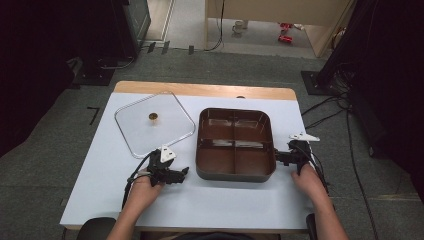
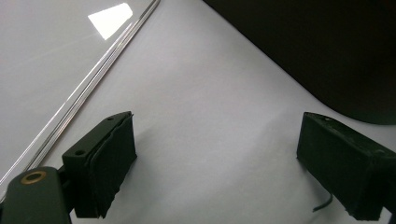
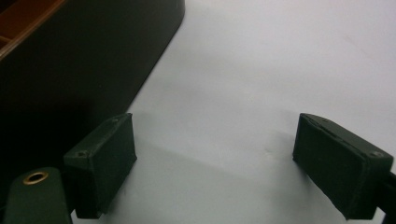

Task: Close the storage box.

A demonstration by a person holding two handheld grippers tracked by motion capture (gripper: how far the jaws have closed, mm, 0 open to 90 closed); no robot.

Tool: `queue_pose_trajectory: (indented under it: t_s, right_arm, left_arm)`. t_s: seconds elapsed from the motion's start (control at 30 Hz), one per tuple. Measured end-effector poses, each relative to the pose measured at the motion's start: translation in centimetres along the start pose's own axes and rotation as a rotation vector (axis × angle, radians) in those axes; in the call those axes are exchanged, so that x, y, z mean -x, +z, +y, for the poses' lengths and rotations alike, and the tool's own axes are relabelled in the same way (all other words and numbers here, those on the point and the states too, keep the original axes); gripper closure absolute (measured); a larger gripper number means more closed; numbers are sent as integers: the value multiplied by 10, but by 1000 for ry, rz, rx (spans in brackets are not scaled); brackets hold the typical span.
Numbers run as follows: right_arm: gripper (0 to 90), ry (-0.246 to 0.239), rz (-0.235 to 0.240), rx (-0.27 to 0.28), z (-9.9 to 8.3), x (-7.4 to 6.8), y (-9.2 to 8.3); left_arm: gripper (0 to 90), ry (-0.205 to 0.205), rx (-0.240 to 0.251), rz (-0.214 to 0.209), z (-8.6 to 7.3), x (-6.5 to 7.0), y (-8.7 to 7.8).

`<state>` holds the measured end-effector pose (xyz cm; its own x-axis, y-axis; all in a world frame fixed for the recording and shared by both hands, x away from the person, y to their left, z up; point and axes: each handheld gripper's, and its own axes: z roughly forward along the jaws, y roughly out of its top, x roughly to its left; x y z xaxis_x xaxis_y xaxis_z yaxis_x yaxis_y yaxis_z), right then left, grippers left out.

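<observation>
A dark brown tray (image 1: 236, 172) with several compartments sits in the middle of the white table (image 1: 225, 200). A clear square lid (image 1: 170, 112) with a small gold knob (image 1: 153, 117) lies flat to its left. My left gripper (image 1: 184, 172) rests on the table just left of the tray's near corner, jaws open over bare table (image 2: 215, 154), with the lid's edge (image 2: 93, 79) and the tray's wall (image 2: 327, 51) in its view. My right gripper (image 1: 276, 156) stands open at the tray's right side (image 3: 70, 70), nothing between its fingers (image 3: 212, 163).
The table's far edge is a wooden strip (image 1: 205, 90). Around the table are grey carpet, cables (image 1: 325, 112) at the right and dark equipment (image 1: 125, 25) at the back left.
</observation>
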<state>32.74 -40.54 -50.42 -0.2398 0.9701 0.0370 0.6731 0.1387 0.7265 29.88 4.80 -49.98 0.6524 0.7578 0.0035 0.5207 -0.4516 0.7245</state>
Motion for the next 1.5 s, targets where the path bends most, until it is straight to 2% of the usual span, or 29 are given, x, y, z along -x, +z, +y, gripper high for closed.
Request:
queue_pose_trajectory:
  t_s: [0.93,1.07,1.17,1.23,1.37,1.43,1.5]
  right_arm:
    - [127,0,0,0,0,0,0]
    - [127,0,0,0,0,0,0]
    - [127,0,0,0,0,0,0]
    - [127,0,0,0,0,0,0]
    - [127,0,0,0,0,0,0]
    - [127,0,0,0,0,0,0]
    - [127,0,0,0,0,0,0]
  left_arm:
    - [116,1,0,1,0,0,0]
    - [121,-11,-4,10,1,2,0]
    - [137,-24,-12,6,2,1,-2]
    - [146,-43,-24,-25,4,-2,-4]
    - [150,-74,-11,-55,9,-6,-9]
    - [149,-63,-13,-57,13,-7,-13]
    - [148,-59,4,-48,16,-7,-15]
